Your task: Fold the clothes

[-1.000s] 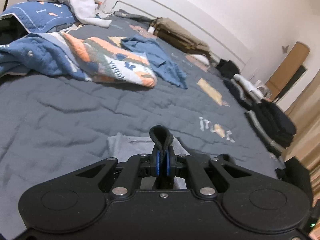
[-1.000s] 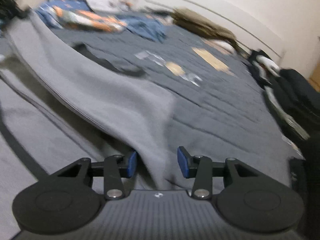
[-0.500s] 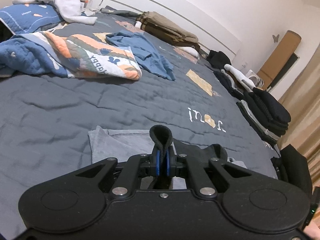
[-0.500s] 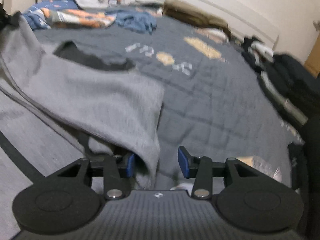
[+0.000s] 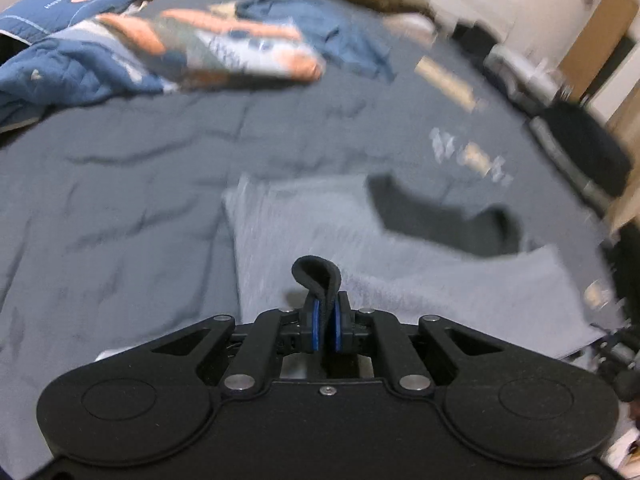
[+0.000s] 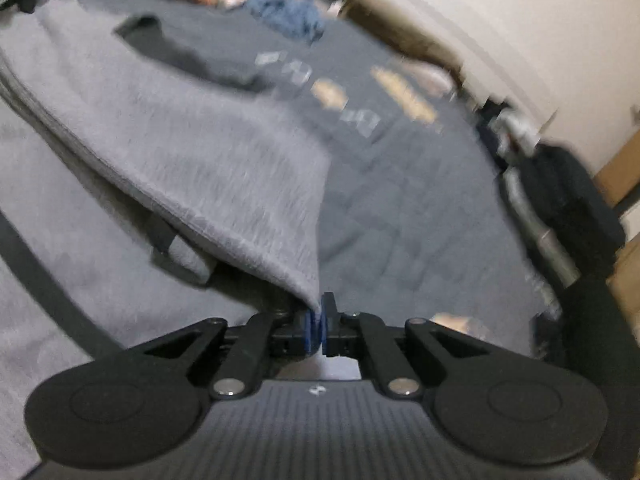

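Over the bed [image 5: 120,208], the left gripper [image 5: 325,322] pinched the grey garment's [image 5: 304,232] dark trim; the right gripper [image 6: 318,326] clamped its corner.

A patterned quilt [image 5: 168,56] (blue, orange) lies bunched on the bedspread [image 5: 120,184].

No text can be read. Pale lettering on the dark bedspread [image 5: 472,156], beyond the grey garment [image 5: 320,232], is blurred; marks on the blue quilt [image 5: 60,0] are too small.
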`<move>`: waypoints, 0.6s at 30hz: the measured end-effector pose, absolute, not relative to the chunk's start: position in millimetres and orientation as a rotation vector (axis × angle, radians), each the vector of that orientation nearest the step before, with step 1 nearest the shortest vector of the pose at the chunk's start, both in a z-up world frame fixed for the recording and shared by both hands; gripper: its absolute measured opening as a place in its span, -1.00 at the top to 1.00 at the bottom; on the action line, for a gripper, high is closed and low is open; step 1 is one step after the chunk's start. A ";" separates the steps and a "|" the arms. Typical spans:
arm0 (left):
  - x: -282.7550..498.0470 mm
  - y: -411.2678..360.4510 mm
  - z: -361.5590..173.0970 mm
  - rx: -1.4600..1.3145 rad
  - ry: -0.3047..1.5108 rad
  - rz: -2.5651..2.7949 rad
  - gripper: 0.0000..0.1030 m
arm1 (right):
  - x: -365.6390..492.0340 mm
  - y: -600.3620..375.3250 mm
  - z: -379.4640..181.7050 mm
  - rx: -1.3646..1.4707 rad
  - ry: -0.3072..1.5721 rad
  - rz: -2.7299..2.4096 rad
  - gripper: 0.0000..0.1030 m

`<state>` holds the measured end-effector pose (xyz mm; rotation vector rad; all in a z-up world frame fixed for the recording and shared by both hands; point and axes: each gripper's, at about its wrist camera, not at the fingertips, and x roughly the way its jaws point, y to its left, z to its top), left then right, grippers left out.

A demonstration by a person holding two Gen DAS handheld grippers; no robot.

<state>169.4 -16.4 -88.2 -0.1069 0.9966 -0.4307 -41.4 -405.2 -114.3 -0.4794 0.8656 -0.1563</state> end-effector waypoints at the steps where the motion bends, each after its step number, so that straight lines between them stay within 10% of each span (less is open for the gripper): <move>1: 169.1 -18.1 -89.2 -0.088 0.995 -0.427 0.83 | -40.7 -407.1 -114.3 -0.461 0.880 -0.153 0.91; 8: 161.0 -20.5 -64.1 -0.049 0.863 -0.373 -0.06 | -49.2 -418.3 -83.0 -0.249 0.867 -0.082 0.77; 18: 85.2 -125.5 -62.2 0.255 0.622 -0.817 -0.06 | -58.8 -401.1 -54.5 -0.078 0.797 0.099 0.72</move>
